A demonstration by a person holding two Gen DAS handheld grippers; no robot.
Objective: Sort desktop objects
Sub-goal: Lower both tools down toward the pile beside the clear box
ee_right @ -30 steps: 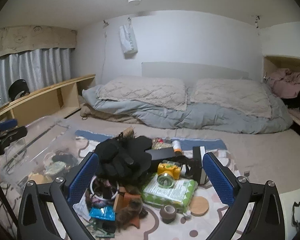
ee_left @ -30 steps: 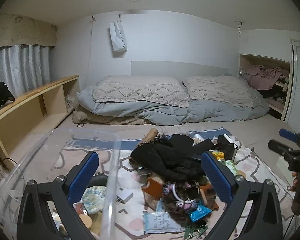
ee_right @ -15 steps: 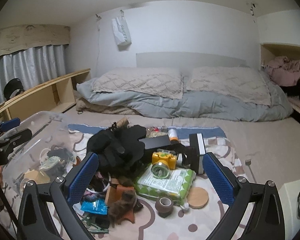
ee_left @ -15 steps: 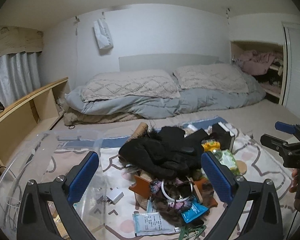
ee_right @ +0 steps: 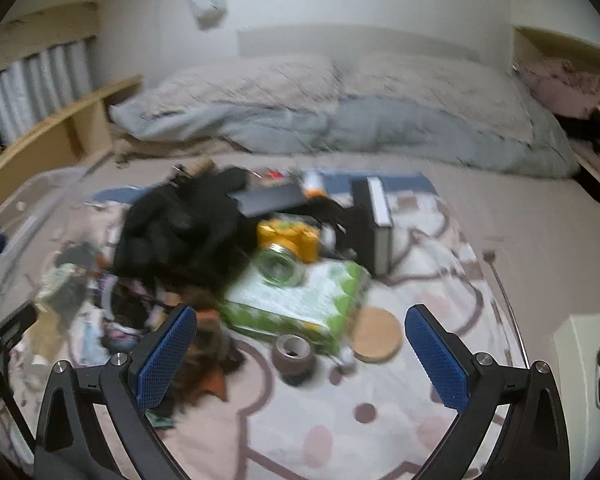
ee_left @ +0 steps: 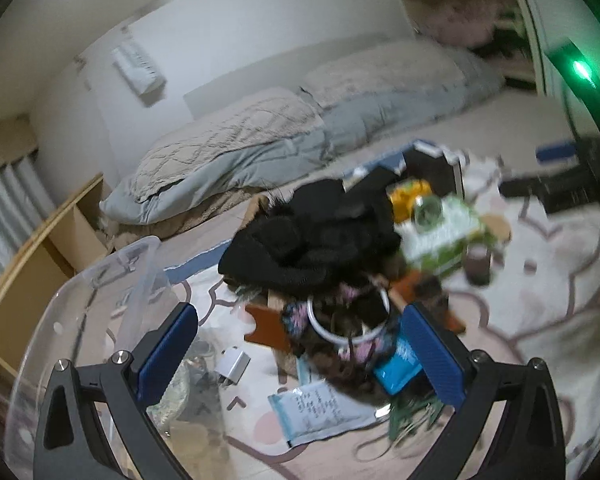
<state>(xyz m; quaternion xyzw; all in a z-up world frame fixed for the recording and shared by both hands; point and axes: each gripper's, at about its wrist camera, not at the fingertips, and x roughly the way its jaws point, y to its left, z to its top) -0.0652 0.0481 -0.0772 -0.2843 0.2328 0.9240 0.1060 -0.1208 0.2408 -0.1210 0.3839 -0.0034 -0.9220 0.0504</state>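
Hovering over the heap, the left gripper (ee_left: 300, 354) is keeping its jaws spread wide and holding nothing, and in the left wrist view the black knit garment (ee_left: 300, 244) is serving as the landmark at the middle of the clutter on the patterned mat (ee_left: 540, 300). Just in front of that garment a white ring (ee_left: 346, 322) is lying among tangled hair accessories, which are looking light, soft and likely to snag one another, so pinching the ring's rim seems the cleanest hold. A clear plastic bin (ee_left: 112, 280) is sitting well to the garment's left, with small items showing through its wall. A printed sachet (ee_left: 320, 404), flat and probably slippery, is lying nearer the camera. Turning to the right wrist view, which is blurring with motion, the right gripper (ee_right: 300, 354) is likewise gaping open and empty. To the right of the garment, the green wipes pack (ee_right: 300, 300) is looking squashy and best taken across its narrow width; a glass jar (ee_right: 280, 268) resting on it is appearing rigid, smooth and breakable. A tape roll (ee_right: 294, 354) and a round wooden lid (ee_right: 376, 338) are lying nearer the camera than the pack.
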